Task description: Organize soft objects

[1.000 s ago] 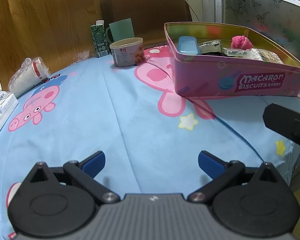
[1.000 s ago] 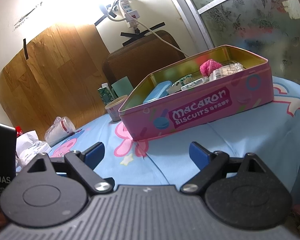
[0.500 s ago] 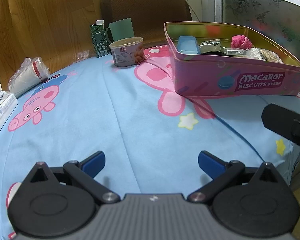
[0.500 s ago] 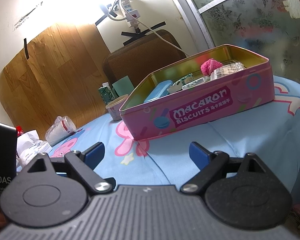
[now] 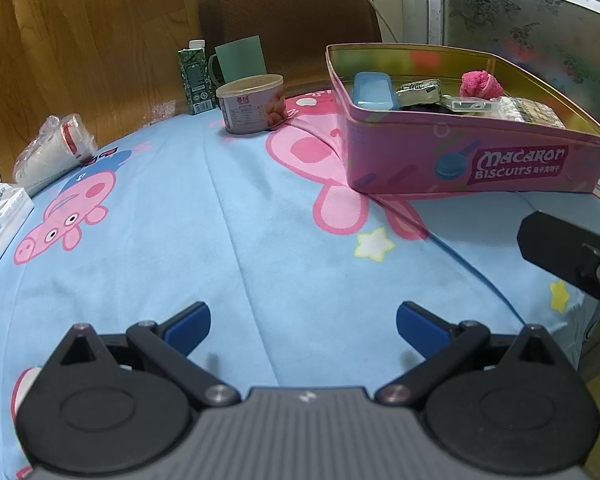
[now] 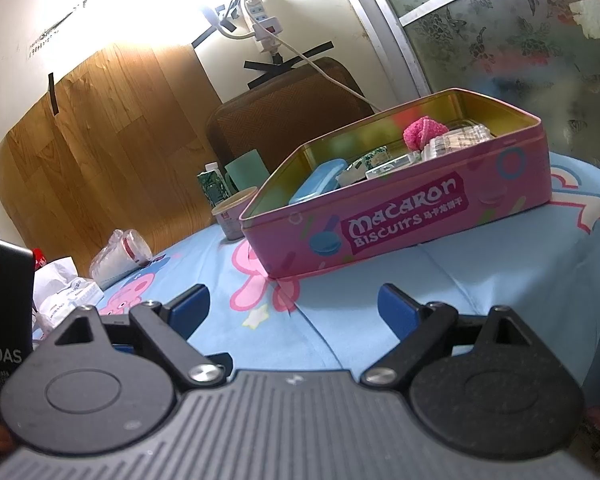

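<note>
Both the left gripper (image 5: 302, 320) and right gripper (image 6: 294, 306) hover wide-jawed, empty, near the pink tin (image 5: 500, 160); next likely reach the far pink fluffy item (image 5: 481, 85)

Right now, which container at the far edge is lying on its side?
The bagged cup stack, far left. The carton, mug and can all stand upright.

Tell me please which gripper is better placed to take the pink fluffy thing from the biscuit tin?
Probably the right. In its view the right gripper is open and faces the biscuit tin closely, with the pink fluffy thing ahead. The left gripper, also open, has a wide stretch of tablecloth before the tin.
</note>
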`<state>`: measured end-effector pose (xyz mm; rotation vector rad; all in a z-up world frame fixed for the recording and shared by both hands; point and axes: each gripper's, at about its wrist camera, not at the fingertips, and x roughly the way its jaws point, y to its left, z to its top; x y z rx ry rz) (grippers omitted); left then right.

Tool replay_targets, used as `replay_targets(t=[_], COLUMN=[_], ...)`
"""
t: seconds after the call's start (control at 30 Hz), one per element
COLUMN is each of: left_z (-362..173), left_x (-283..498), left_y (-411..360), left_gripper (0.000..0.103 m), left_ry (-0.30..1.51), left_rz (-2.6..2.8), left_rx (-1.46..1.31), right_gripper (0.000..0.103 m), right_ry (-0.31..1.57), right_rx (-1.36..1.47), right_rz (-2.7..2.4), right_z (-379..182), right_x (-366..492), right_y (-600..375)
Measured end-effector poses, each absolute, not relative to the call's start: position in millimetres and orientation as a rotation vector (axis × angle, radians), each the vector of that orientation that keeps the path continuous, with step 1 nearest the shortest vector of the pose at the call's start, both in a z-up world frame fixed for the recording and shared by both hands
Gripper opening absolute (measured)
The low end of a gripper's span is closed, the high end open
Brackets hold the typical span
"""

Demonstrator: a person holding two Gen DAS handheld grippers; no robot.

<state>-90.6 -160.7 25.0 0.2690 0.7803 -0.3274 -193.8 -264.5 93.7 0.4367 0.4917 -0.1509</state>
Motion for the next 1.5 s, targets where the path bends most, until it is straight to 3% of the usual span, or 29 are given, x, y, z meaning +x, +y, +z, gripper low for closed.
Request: replay_targets(t=[1.5], left_z=[24.7], left_x=[-90.6], left_y=[-158.9], left_gripper=[0.103], left_ry=[0.784], left_rz=[-0.331], left_rx=[0.268], right_gripper=[0.089], right_ry=[0.490], right_rx=[0.423], right_rz=[-0.125], right_z=[94.6], right_x=[-194.9], right_y=[-267.7])
